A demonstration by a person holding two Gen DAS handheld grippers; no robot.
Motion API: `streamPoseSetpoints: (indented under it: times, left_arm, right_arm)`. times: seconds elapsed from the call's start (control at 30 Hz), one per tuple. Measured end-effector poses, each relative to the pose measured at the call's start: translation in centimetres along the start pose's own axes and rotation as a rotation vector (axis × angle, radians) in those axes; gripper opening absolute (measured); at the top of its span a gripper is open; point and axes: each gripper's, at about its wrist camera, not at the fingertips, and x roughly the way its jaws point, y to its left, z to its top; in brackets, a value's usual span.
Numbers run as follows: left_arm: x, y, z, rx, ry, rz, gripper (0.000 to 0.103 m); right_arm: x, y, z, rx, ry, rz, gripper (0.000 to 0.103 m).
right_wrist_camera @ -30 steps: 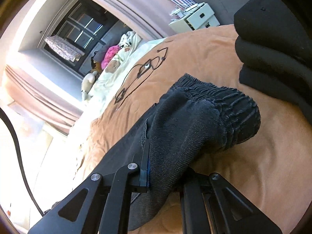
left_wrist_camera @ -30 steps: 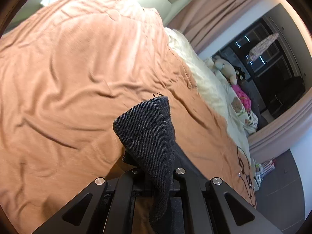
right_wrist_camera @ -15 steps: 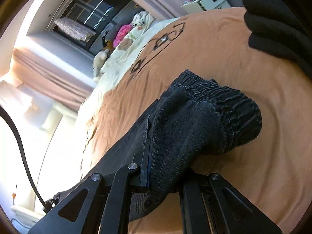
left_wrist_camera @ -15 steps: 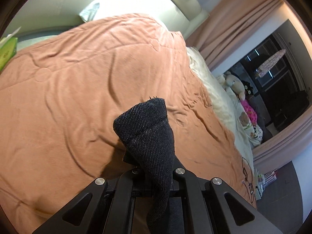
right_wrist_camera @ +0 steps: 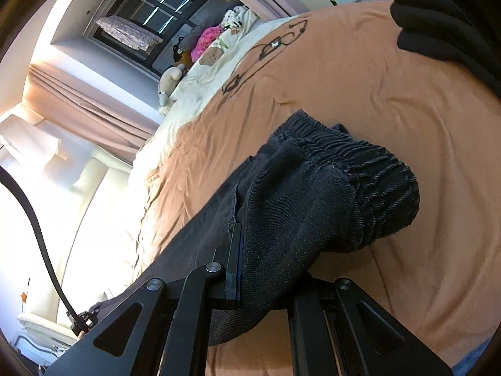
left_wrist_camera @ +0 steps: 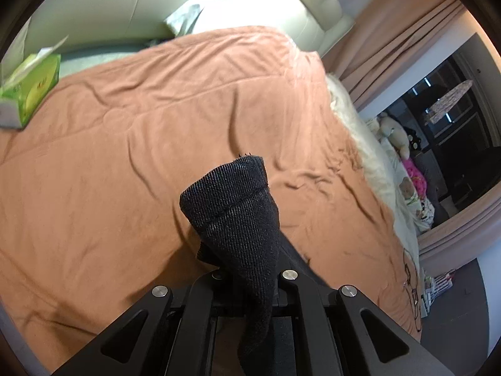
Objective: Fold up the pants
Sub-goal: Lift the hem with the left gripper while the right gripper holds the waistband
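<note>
The dark grey pants hang between 2 grippers above the bed, clear of the orange quilt that covers it. In the right wrist view the elastic, gathered waistband bulges out ahead of the right gripper, whose jaws are clenched on a thick bunch of the fabric; the rest of the garment trails away to the lower left in a long dark band. In the left wrist view the left gripper has its jaws clenched on a leg end, and the stitched hem stands up in front of the camera as a rounded cuff, with a few loose threads at its top edge.

The quilt is wrinkled and bears a line drawing near one edge. A cream sheet shows beside it, with soft toys heaped further off. A green tissue box sits at the far left of the bed in the left wrist view. Folded black cloth lies on the quilt at the upper right of the right wrist view. Pinkish curtains hang beyond the bed.
</note>
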Motion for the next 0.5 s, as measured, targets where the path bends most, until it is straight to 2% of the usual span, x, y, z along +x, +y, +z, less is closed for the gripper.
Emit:
streamPoseSetpoints:
  times: [0.1, 0.23, 0.27, 0.47, 0.5]
  left_arm:
    - [1.1, 1.0, -1.7, 0.002, 0.043, 0.047, 0.016]
    - [2.6, 2.8, -4.3, 0.006, 0.091, 0.105, 0.049]
    - [2.8, 3.4, -5.0, 0.001, 0.097, 0.111, 0.053]
    - [2.9, 5.2, -7.5, -0.031, 0.133, 0.103, 0.054]
    - [2.9, 5.2, -7.8, -0.026, 0.138, 0.108, 0.054]
  right_arm:
    - [0.3, -0.4, 0.8, 0.008, 0.001, -0.005, 0.004]
    - [0.5, -0.3, 1.8, 0.000, -0.021, -0.009, 0.003]
    - [0.5, -0.4, 2.0, -0.002, -0.028, -0.014, 0.003]
    - [-1.3, -0.7, 1.6, -0.009, -0.086, -0.038, 0.002]
    - [-2.3, -1.1, 0.2, -0.013, -0.098, -0.043, 0.002]
